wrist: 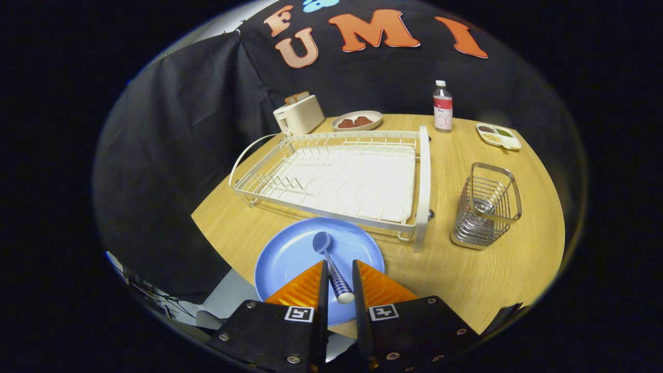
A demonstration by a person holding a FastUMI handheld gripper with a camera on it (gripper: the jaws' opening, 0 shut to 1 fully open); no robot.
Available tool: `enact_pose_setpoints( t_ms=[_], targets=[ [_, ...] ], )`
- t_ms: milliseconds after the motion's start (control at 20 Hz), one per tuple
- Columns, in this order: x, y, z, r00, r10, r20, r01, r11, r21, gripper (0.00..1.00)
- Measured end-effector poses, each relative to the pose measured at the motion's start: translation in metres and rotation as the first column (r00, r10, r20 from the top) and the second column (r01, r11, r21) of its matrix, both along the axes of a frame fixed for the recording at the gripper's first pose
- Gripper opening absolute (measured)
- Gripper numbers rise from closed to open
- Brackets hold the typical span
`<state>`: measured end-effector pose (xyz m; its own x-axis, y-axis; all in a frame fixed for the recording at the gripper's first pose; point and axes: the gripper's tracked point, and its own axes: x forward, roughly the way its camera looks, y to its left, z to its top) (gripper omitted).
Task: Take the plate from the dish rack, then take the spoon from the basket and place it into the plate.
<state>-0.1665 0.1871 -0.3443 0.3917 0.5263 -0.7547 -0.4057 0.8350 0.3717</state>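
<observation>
Gripper (340, 274) hovering over the blue plate (290, 254), which is lying on the desk (466, 269) just in front of the emptied dish rack (342, 176). Spoon (328, 261) is resting on the plate, bowl toward the rack, checked handle lying between the 2 jaws; these are standing slightly apart, seemingly not pressing it. Wire basket (486, 206) is standing right of the rack. The spoon is probably light, stiff and slippery, best held mid-handle.

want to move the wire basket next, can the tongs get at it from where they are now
Probably yes. The silver wire basket stands alone on bare wooden table, apart from the white dish rack, nothing between. But the tongs are open around the checked-handle blue spoon lying on the round blue plate; back off first.
</observation>
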Motion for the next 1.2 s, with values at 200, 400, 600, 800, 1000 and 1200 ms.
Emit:
enact_pose_setpoints(
  t_ms=[200, 400, 600, 800, 1000, 1200],
  targets=[
    [0.023, -0.023, 0.041, 0.994, -0.081, 0.068, 0.080, 0.997, 0.018, 0.37],
    [0.074, -0.054, 0.118, 0.951, -0.174, 0.255, 0.166, 0.985, 0.055, 0.50],
    [0.114, -0.085, 0.196, 0.857, -0.247, 0.453, 0.234, 0.969, 0.084, 0.68],
    [0.131, -0.102, 0.278, 0.736, -0.319, 0.597, 0.271, 0.947, 0.172, 0.84],
    [0.138, -0.119, 0.334, 0.606, -0.356, 0.711, 0.288, 0.932, 0.221, 0.93],
    [0.145, -0.137, 0.359, 0.511, -0.352, 0.784, 0.348, 0.919, 0.185, 0.97]
  ],
)
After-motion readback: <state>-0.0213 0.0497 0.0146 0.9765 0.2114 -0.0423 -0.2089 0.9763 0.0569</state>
